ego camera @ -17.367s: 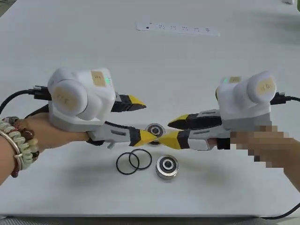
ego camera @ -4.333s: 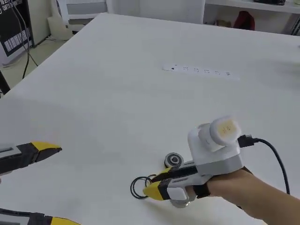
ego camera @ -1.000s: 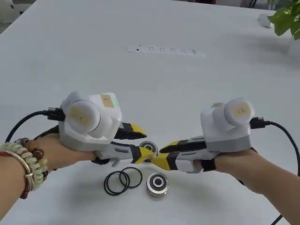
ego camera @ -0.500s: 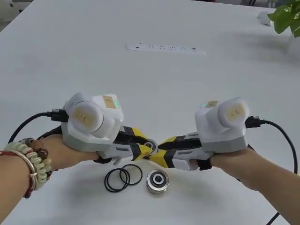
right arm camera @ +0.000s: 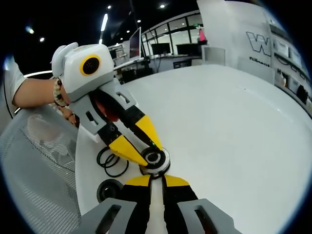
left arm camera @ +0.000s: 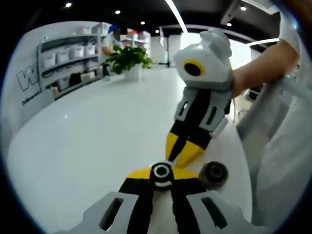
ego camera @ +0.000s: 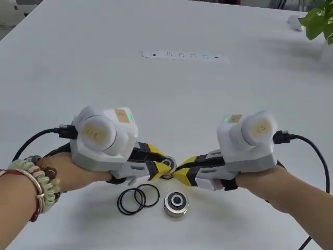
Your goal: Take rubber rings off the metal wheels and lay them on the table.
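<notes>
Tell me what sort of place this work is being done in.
Likely an open office or lab: a big white table with a power strip, shelves of white bins beside a potted plant, and desks with monitors.

White table (ego camera: pixel 104 62). Black rubber rings (ego camera: pixel 137 199). Metal wheel (left arm camera: pixel 161 171) silver, black-ringed. Left gripper (ego camera: pixel 166 167), right gripper (ego camera: pixel 179 175): white-grey, jaws black-yellow.

We are holding one metal wheel (left arm camera: pixel 161 171) over the table (ego camera: pixel 93 67), with the left gripper (ego camera: pixel 164 165) meeting it from the left and the right gripper (ego camera: pixel 181 174) from the right. Nearer us, rubber rings (ego camera: pixel 138 198) are lying just left of a second wheel (ego camera: pixel 176 203). A power strip (ego camera: pixel 184 55) is lying well behind.
</notes>
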Demonstrator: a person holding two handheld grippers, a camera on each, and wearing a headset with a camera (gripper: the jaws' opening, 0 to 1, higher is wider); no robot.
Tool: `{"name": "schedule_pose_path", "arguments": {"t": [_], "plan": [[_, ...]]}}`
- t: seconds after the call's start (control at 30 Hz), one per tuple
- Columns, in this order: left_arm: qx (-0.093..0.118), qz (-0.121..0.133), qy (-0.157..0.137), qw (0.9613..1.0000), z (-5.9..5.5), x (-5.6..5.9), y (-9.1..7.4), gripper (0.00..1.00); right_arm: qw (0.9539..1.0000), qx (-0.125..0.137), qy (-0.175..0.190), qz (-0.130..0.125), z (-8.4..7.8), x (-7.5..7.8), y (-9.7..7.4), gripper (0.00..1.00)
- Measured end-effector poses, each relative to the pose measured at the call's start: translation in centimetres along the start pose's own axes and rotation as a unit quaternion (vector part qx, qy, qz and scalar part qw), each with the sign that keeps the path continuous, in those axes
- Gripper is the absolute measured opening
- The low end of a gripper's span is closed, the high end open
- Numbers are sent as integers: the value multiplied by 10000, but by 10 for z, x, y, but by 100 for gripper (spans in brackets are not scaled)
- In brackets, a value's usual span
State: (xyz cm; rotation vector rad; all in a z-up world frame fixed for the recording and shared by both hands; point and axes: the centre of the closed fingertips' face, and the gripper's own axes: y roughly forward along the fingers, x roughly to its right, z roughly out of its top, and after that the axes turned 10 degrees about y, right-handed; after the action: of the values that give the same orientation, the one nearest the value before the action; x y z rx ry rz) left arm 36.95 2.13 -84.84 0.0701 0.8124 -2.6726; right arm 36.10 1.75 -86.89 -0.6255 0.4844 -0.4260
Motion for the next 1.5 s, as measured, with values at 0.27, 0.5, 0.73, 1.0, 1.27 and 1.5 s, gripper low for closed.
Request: {"name": "schedule_pose_path", "arguments": {"t": [0.27, 0.5, 0.73, 1.0, 1.27, 1.5], "plan": [[3, 39, -1, 10000, -1, -1, -1, 15, 9999, 3, 121, -86, 1, 3, -1, 0], [-24, 70, 106, 9999, -2, -1, 0, 15, 9965, -31, 828, -135, 1, 8, -2, 0], [-37, 69, 192, 9998, -1, -1, 0, 14, 9916, 72, 1281, -160, 2, 13, -5, 0], [-45, 92, 198, 9998, -1, -1, 0, 14, 9890, 154, 1460, -166, 3, 13, -6, 0], [-51, 97, 229, 9997, -1, -1, 0, 14, 9853, 353, 1672, -39, 10, 14, -10, 0], [-88, 90, 302, 9995, -1, 0, 0, 14, 9840, 366, 1743, 32, 13, 10, -11, 0]]}}
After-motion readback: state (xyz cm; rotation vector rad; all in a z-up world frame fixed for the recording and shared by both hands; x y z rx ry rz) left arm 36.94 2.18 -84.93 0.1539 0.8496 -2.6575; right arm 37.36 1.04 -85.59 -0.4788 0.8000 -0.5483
